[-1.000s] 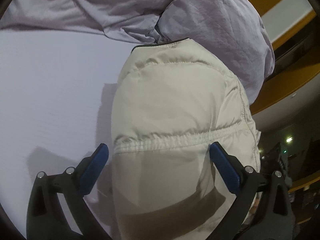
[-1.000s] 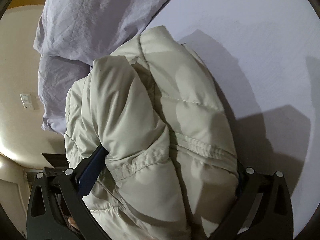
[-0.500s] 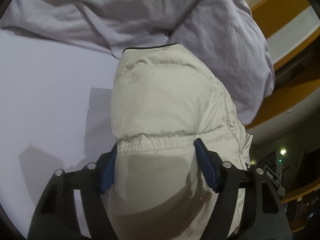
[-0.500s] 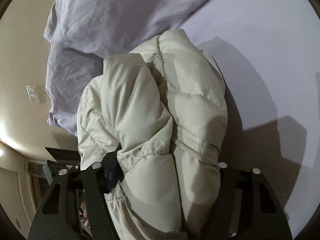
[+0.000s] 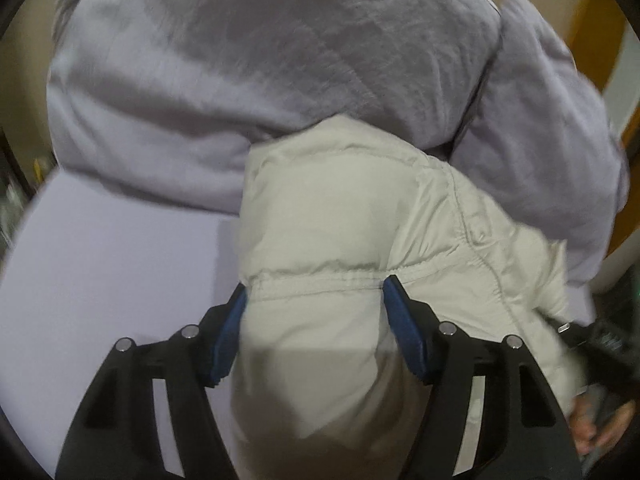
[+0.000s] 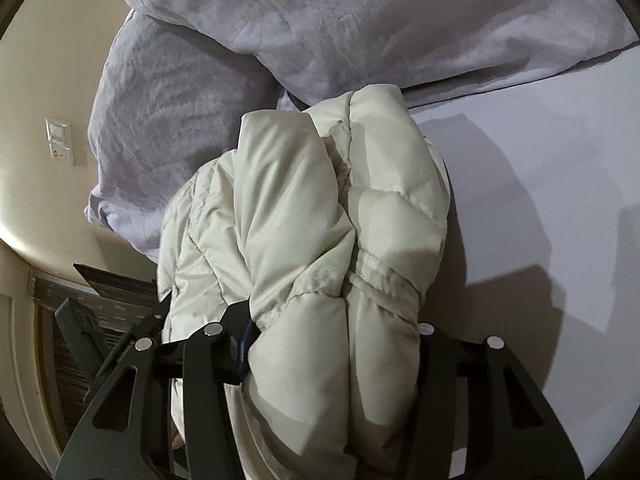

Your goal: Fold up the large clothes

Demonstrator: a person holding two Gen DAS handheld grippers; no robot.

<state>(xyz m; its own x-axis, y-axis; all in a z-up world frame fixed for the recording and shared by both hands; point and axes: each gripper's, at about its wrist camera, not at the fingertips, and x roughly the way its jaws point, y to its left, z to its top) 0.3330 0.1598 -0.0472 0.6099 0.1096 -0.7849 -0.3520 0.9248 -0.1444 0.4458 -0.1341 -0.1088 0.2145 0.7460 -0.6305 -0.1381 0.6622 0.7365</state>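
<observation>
A cream quilted puffer jacket is bundled into a thick fold above a pale lilac bed sheet. My left gripper is shut on the jacket, its blue pads pressing both sides of the bundle near the elastic hem seam. In the right wrist view the same jacket fills the middle, doubled over in several layers. My right gripper is shut on the jacket too, squeezing the bunched hem; its right pad is hidden by fabric.
Two lilac pillows lie just beyond the jacket, also in the right wrist view. A cream wall with a switch plate is at the left. The bed sheet stretches to the right. The bed edge and dark floor are at the right.
Both grippers closed from wide open onto the jacket bundle and squeezed it. The bundle has moved toward the pillows, which now fill the upper part of both views.
</observation>
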